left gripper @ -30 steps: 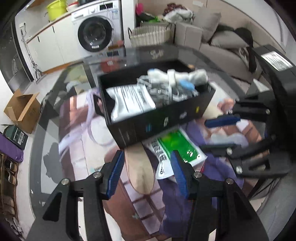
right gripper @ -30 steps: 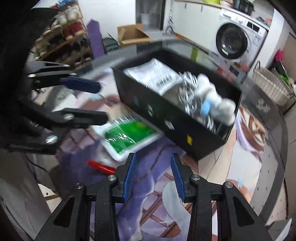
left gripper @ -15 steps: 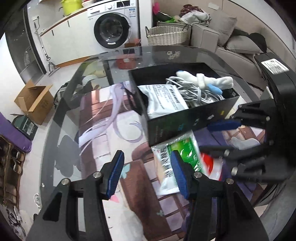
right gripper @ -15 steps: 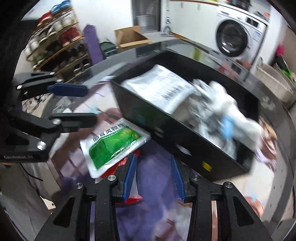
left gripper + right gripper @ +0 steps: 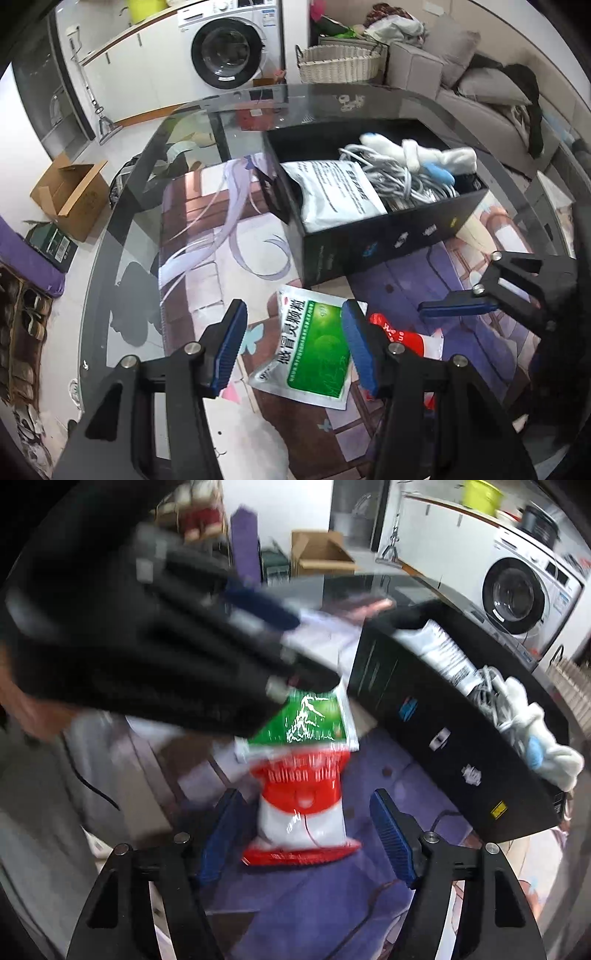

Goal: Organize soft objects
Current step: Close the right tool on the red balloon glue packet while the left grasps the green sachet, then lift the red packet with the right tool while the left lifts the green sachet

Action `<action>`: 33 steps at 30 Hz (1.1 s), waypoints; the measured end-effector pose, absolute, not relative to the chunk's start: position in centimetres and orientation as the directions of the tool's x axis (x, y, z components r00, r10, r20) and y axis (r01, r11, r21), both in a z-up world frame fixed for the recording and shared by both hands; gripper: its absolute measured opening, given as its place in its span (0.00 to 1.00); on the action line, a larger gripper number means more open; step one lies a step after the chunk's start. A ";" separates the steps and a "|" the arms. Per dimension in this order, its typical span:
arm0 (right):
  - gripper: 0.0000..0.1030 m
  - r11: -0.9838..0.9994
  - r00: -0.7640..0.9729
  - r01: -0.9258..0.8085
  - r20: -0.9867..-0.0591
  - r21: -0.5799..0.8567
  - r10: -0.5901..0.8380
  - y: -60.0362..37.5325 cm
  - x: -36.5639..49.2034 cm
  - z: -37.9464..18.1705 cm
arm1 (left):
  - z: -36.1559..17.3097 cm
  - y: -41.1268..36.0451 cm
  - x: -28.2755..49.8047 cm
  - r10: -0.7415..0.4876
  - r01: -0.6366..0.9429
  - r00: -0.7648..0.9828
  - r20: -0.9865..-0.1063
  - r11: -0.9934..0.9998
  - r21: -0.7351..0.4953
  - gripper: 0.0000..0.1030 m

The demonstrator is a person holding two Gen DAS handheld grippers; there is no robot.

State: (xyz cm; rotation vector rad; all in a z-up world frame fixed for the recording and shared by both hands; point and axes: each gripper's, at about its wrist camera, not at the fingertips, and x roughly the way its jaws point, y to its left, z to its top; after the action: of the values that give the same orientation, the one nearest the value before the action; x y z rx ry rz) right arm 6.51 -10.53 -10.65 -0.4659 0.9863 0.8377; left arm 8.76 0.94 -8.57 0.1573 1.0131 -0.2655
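A green and white soft pouch (image 5: 312, 350) lies on the printed mat, between the open jaws of my left gripper (image 5: 293, 349). A red and white pouch (image 5: 404, 341) lies partly under it to the right. In the right wrist view the red pouch (image 5: 301, 805) lies between the open jaws of my right gripper (image 5: 304, 836), with the green pouch (image 5: 306, 722) beyond it. The left gripper (image 5: 177, 627) is a blurred black mass above. A black box (image 5: 369, 245) behind holds a white packet (image 5: 338, 194), grey cables and a white soft toy (image 5: 417, 157).
The round glass table (image 5: 122, 229) carries a printed mat (image 5: 221, 236). The right gripper (image 5: 517, 291) shows at the right of the left wrist view. A washing machine (image 5: 221, 48), wicker basket (image 5: 338, 64), sofa and cardboard box (image 5: 70, 195) stand around on the floor.
Both grippers have moved over the pouches in front of the box. My right gripper has opened wider and now straddles the red pouch. The left gripper now straddles the green pouch.
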 end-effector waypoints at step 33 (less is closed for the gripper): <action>0.48 0.760 0.273 -0.648 -0.916 0.052 0.295 -16.6 10.9 -11.4 | -11.8 -1.6 7.3 -0.211 0.424 0.379 -0.901 0.905 -0.034 0.38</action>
State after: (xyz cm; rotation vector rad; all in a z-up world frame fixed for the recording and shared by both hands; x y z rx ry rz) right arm 10.86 -16.60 -11.37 -0.3660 1.1274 0.6540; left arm 7.26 -1.62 -11.79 0.2162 1.1123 -0.4092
